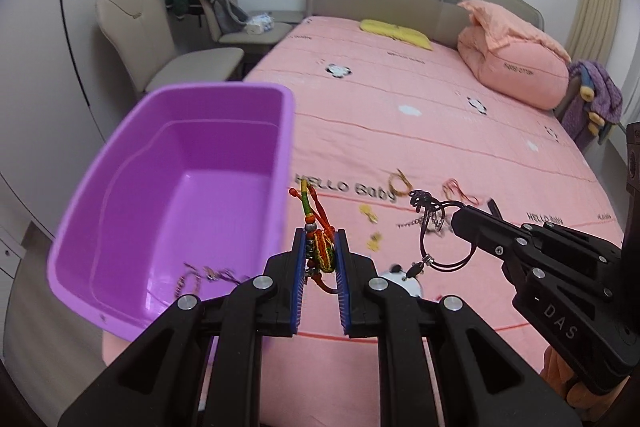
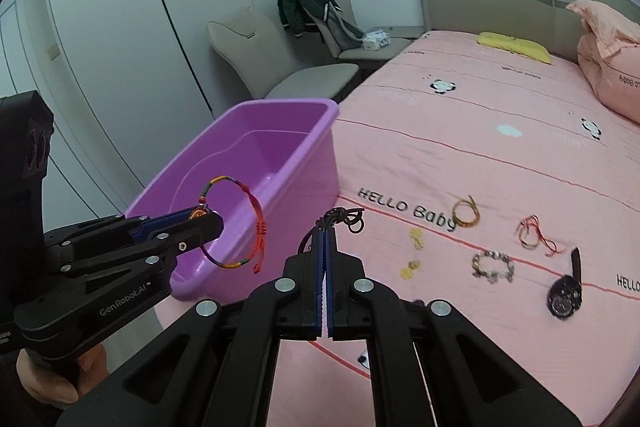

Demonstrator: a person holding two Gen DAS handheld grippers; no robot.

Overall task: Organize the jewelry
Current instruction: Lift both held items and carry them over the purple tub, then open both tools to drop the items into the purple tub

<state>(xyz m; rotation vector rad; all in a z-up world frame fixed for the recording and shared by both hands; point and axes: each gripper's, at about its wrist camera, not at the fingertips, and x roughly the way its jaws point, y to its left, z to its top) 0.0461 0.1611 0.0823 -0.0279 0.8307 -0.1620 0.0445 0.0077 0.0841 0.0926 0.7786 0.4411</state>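
**Both grippers loaded beside the purple bin**

Left gripper (image 1: 320, 259) of ours pinches a braided cord bracelet (image 2: 236, 223) between its blue ribbed pads: a multicoloured woven loop, green and yellow running into red, with a knotted red tail and a small bead or charm at the pinch. Our right gripper (image 2: 325, 251) has its jaws pressed together on a black cord necklace (image 1: 436, 231), thin and glossy, knotted into a tangle above the fingertips and hanging in a loop with a small metal pendant.

Just left of our left gripper sits one purple plastic bin (image 1: 100, 227), rectangular with rounded corners, smooth walls and a stepped floor; one thin chain-like piece (image 1: 208, 273) lies blurred inside it, near the closest wall.

Ahead and to the right of our right gripper, on the pink bedsheet (image 2: 480, 163) printed "HELLO Baby", we count six loose pieces: one gold-coloured cord loop (image 2: 466, 213), one red-and-gold string bracelet (image 2: 534, 233), one chunky beaded bracelet (image 2: 493, 265), one dark wristwatch (image 2: 566, 293) with a round face, and two small yellow trinkets (image 2: 416, 237), too small to identify.

Beyond them lie one yellow pillow (image 2: 516, 47) and a rolled pink quilt (image 1: 516, 67) against the padded headboard. Off past the bin stand two beige chairs (image 2: 276, 55), one draped with a dark green jacket (image 2: 306, 7).
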